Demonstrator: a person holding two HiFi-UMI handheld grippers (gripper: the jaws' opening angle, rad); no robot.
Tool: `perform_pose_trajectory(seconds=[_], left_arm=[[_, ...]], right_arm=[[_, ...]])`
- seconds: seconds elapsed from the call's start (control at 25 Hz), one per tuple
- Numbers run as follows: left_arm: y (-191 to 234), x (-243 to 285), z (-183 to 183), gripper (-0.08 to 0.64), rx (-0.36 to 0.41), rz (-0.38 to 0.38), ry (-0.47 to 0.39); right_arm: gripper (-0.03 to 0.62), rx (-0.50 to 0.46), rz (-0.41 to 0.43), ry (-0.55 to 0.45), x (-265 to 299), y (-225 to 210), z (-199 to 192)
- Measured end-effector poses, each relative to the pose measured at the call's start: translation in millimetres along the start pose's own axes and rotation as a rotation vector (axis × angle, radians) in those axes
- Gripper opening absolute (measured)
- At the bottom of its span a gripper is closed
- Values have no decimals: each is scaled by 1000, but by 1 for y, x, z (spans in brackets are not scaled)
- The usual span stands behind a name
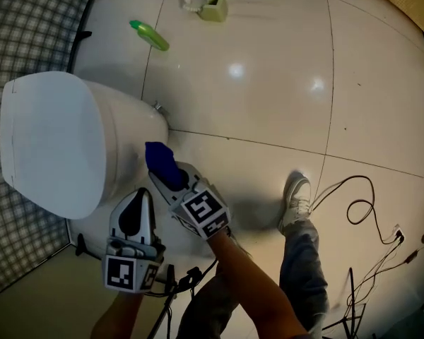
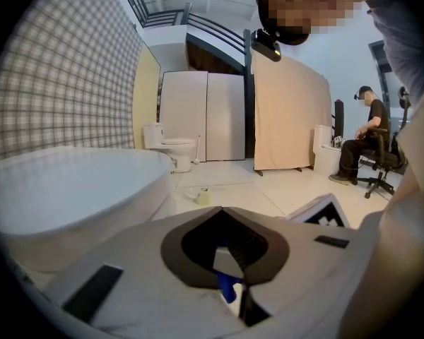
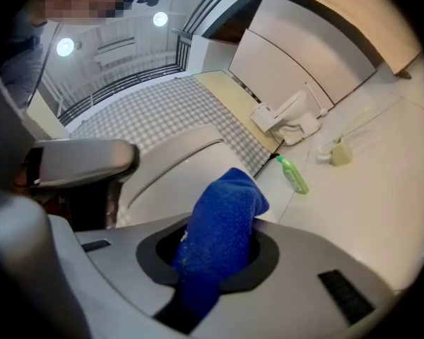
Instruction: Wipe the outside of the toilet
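1. Head view: my right claw [image 1: 171, 179] is clamped on the blue cloth [image 1: 162, 161]. The toilet [image 1: 127, 136] lies just to its left, and the floor [image 1: 268, 104] to the right is open.
2. Left gripper view: my left claw [image 2: 222, 210] is closed on nothing and sits low beside the bowl.
3. Right gripper view: the cloth juts forward from my jaws towards the bowl's curved wall. I'd sweep along that curve.

The left gripper [image 1: 141, 193] and right gripper [image 1: 177, 182] are both pale grey plastic shells with dark hollows up front and black-and-white marker cubes [image 1: 205, 212] at the back, and whoever's holding them has faded blue jeans [image 1: 302, 260] and a white sneaker [image 1: 295, 202] on.
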State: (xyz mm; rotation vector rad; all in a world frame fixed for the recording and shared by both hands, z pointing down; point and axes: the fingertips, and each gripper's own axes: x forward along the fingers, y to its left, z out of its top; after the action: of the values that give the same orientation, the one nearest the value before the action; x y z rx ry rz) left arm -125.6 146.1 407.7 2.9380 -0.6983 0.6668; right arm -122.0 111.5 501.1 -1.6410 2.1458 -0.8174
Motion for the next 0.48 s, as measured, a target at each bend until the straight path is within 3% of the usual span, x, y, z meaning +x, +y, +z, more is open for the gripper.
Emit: perform_pose_trajectory(seconds=[0.28,0.48], left_arm=[[5,72,-47,6,23,-68,-15],[14,96,-87,6,53,-79,10]], right_arm=[[67,57,-59,-24,64,-103,-18],[67,28,-32,-14,73,-114,-51]])
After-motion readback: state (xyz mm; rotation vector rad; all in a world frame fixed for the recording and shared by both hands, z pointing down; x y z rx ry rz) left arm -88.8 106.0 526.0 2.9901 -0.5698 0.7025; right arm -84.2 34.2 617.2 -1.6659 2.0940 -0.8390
